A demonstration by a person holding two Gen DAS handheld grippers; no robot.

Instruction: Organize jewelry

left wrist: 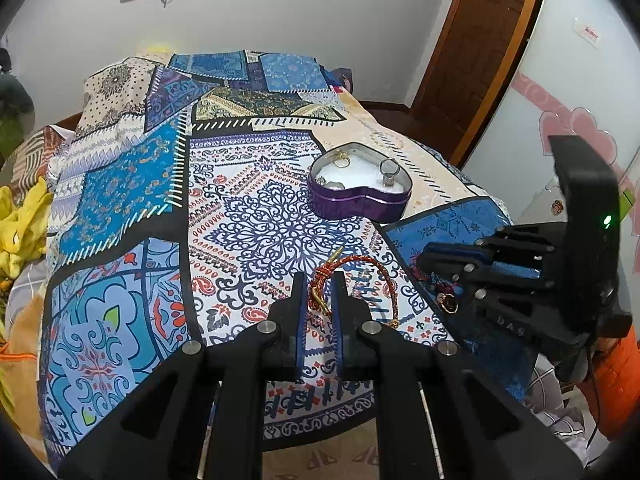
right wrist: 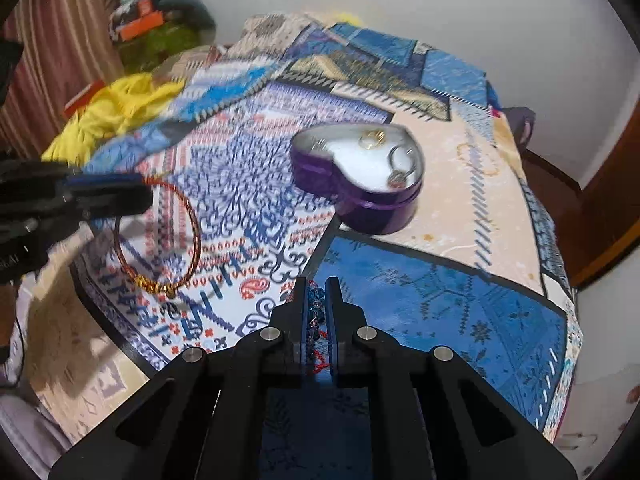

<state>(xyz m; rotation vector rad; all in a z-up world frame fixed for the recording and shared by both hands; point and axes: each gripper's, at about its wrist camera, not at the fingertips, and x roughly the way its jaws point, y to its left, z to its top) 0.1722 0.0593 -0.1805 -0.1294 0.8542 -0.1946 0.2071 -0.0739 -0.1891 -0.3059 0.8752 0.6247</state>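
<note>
- Heart-shaped tin: glossy purple metal, white lining
- Bracelet: twisted red cord, shiny gold clasp
- Bedspread: matt printed cloth
- Door: brown wood

Right tool pinching a blue beaded strand, purple heart tin ahead, left tool gripping red-gold bracelet

Bedspread: patchwork print, blue, navy, white, cream panels; central white panel with navy mandala, red paisley borders; royal-blue panel with faint darker motifs. Heart-shaped tin: purple wall, silver rim, white lining. Rings in it: one gold, one silver. Cord bracelet: red-orange twisted weave, gold clasp ends. Beaded bracelet: blue and pinkish beads, red thread. Both grippers black with blue pads, left, right. Yellow cloth. Brown door. Wall white with pink hearts.
</note>
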